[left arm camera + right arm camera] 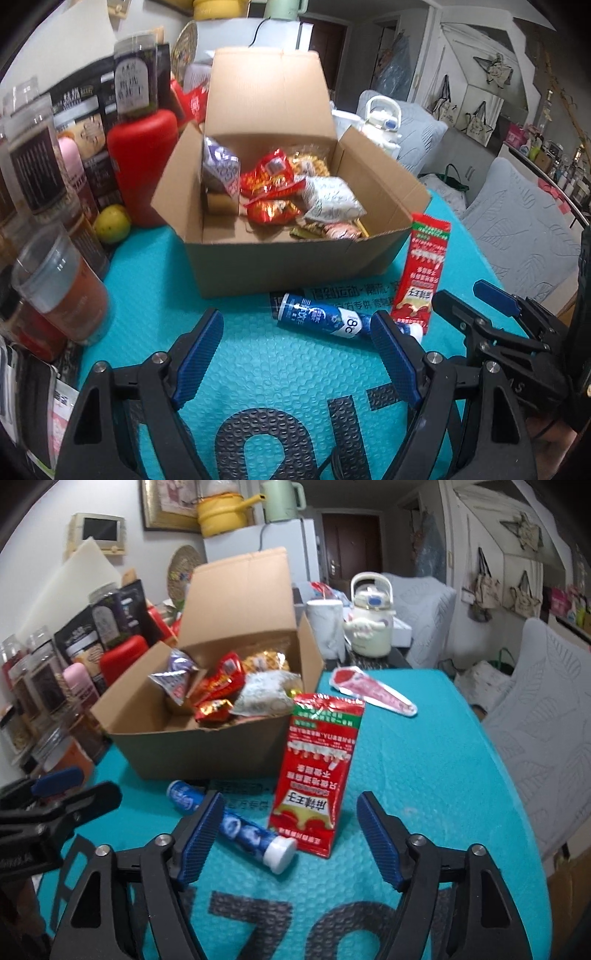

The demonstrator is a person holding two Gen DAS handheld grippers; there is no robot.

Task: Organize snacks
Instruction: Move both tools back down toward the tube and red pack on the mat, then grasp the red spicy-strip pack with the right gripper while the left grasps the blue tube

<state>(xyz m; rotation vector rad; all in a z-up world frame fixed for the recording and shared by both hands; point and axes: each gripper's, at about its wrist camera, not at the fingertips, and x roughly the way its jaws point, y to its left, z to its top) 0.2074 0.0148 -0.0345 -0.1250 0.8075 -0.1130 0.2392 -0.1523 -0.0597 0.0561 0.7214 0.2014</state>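
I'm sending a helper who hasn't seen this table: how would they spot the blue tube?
Find the open cardboard box on the teal mat. Before its front wall lies the blue tube, beside a flat red sachet. It alone is round, with a white cap.

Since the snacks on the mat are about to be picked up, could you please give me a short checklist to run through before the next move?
1. Right gripper free to grasp: ok, jaws apart, nothing pressed between them.
2. Left gripper free: ok, jaws apart and empty.
3. Red sachet reachable: ok, flat on the teal mat, just ahead of the right gripper.
4. Blue tube clear of the sachet: not ok, its capped end lies against the sachet's lower corner.
5. Cardboard box open: ok, lid flap up, floor space free at the near left corner.
6. Pink-and-white packet beyond the sachet: cannot tell its contents.
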